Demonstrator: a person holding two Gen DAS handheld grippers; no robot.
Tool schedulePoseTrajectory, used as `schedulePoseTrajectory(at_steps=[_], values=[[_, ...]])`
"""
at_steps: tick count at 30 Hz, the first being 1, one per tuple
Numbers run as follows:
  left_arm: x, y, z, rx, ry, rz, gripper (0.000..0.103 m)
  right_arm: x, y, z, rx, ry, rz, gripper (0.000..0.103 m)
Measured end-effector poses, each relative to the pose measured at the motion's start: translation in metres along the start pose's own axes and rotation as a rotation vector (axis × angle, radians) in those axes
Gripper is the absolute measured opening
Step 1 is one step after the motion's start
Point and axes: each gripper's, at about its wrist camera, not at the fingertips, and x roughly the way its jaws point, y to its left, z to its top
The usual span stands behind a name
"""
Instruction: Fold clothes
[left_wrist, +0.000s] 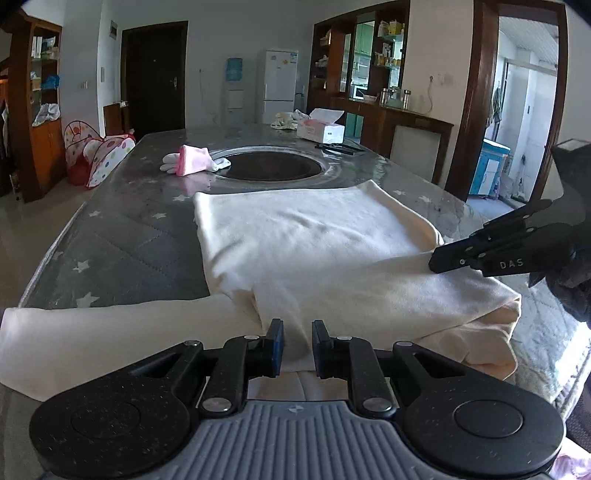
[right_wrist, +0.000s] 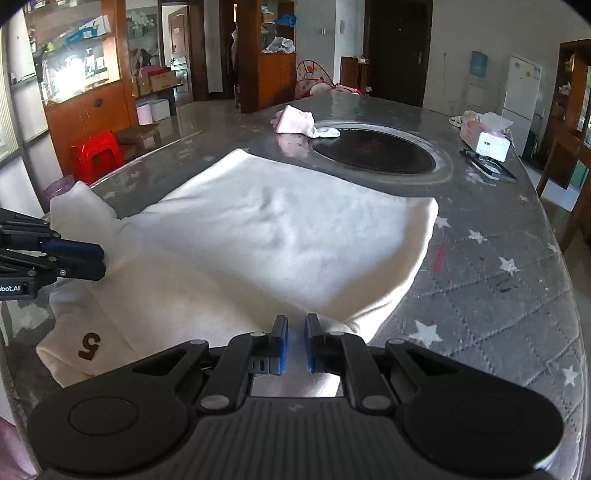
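Note:
A cream garment (left_wrist: 314, 236) lies spread on the grey star-patterned mat (left_wrist: 129, 251), with one sleeve (left_wrist: 92, 332) stretched out to the left. My left gripper (left_wrist: 298, 347) is shut on a raised fold at the garment's near edge. At the right, my right gripper (left_wrist: 434, 260) pinches the garment's side fold, held by a gloved hand. In the right wrist view the garment (right_wrist: 277, 229) fills the middle and a brown "5" (right_wrist: 89, 346) shows near its left corner. There my right gripper (right_wrist: 296, 343) is shut on cloth, and the left gripper (right_wrist: 101, 260) grips the far left edge.
Beyond the garment the table has a round dark inset (left_wrist: 269, 166). A pink and white glove bundle (left_wrist: 192, 164) lies beside it. A tissue box (left_wrist: 321, 127) and black flat items (right_wrist: 487, 166) sit at the far right. A red stool (right_wrist: 98, 155) stands off the table's left.

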Motion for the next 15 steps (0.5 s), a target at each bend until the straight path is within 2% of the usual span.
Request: schedulePoseTrajectory(at_steps=[2,6,11,15], values=[[-0.005,0.006,-0.001,-0.018,-0.007,0.012,0.029,-0.002,0.004,0.005,-0.013,-0.012,0.01,0.015],[-0.016,0.022,-0.006,-0.063,-0.009,0.066,0.032,0.002,0.017,0.016,-0.05,-0.021,0.049,0.018],[-0.031,0.052,-0.014,-0.143,-0.012,0.176,0.036,0.024,0.035,0.02,-0.096,0.018,0.074,0.019],[-0.041,0.076,-0.018,-0.201,-0.028,0.274,0.043,0.022,0.045,0.026,-0.12,0.003,0.088,0.022]])
